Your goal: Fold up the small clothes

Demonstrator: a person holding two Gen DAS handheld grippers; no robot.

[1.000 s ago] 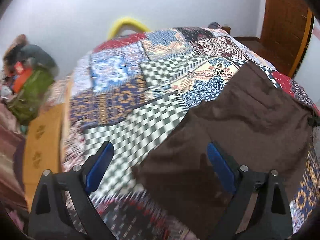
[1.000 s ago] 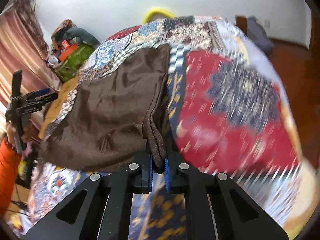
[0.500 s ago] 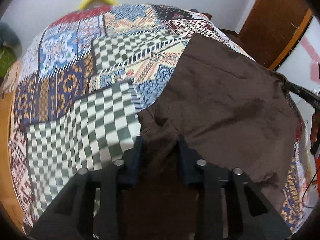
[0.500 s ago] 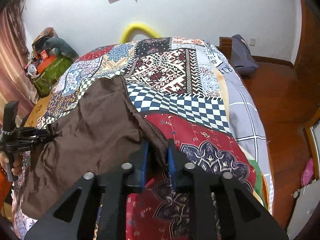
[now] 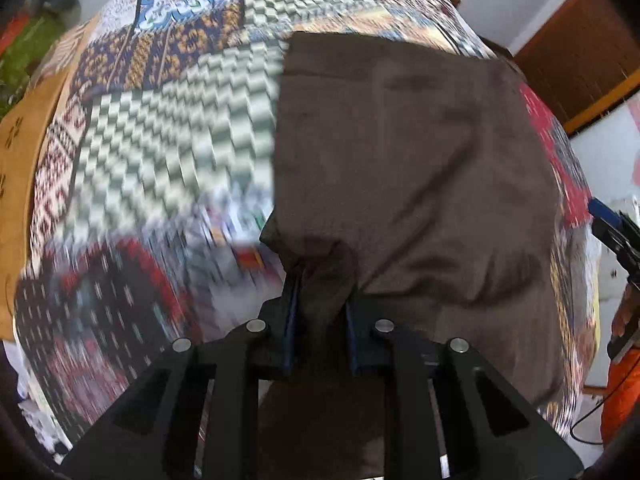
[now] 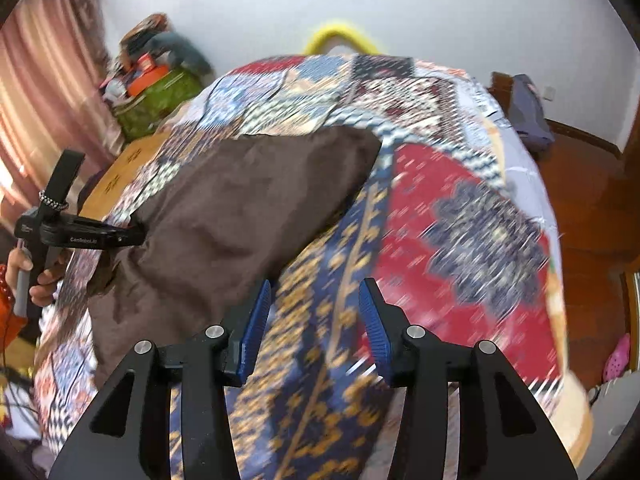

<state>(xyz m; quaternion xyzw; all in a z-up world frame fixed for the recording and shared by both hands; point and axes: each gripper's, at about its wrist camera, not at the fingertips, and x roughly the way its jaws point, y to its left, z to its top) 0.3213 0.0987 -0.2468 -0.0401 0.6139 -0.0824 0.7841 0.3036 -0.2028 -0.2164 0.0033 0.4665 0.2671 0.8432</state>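
A dark brown garment [image 5: 420, 168] lies spread on a patchwork bedspread [image 5: 160, 128]. My left gripper [image 5: 320, 300] is shut on a bunched near corner of the garment. In the right wrist view the garment [image 6: 240, 216] lies to the left of my right gripper [image 6: 316, 320], which is open and empty above the bedspread [image 6: 460, 232], its left pad just beside the cloth's edge. The left gripper [image 6: 132, 234] shows there at the far left, pinching the cloth. The right gripper's tip shows at the right edge of the left wrist view [image 5: 608, 224].
A green bag with clutter [image 6: 156, 92] stands by the wall at the bed's far left. A yellow curved object [image 6: 340, 36] sits behind the bed. A wooden floor [image 6: 592, 200] and a purple bag [image 6: 528, 116] lie right of the bed.
My right gripper has let go of the brown garment and opened, and its edge now lies on the bed. My left gripper closed on the garment's corner and still holds it.
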